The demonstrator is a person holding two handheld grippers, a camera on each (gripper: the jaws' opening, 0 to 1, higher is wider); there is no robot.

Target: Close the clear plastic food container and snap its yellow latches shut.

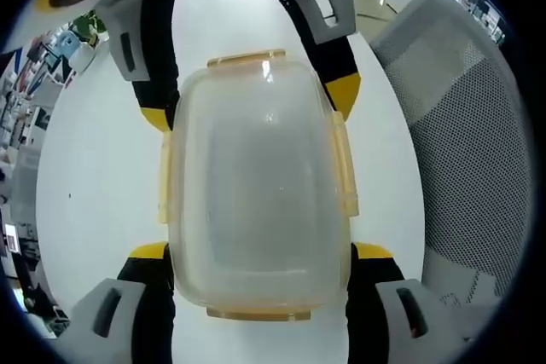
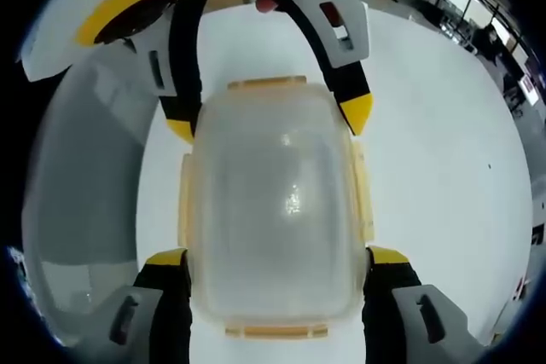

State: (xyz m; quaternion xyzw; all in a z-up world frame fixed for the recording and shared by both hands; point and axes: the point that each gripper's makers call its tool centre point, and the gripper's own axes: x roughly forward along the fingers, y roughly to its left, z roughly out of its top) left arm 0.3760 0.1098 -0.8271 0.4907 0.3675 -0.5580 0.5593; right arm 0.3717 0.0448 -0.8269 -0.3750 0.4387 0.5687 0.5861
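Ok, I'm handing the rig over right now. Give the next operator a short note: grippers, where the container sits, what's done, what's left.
Left gripper: jaws straddle one end of the clear plastic food container, one on each long side; I can't tell if they press it.
Right gripper: straddles the opposite end the same way, facing the left one.
Container: on the white table, with a grey mesh chair beside it.
Done: the lid looks seated on the container.
Left: yellow latches run along all four edges; I can't tell which are snapped, so check and press each.
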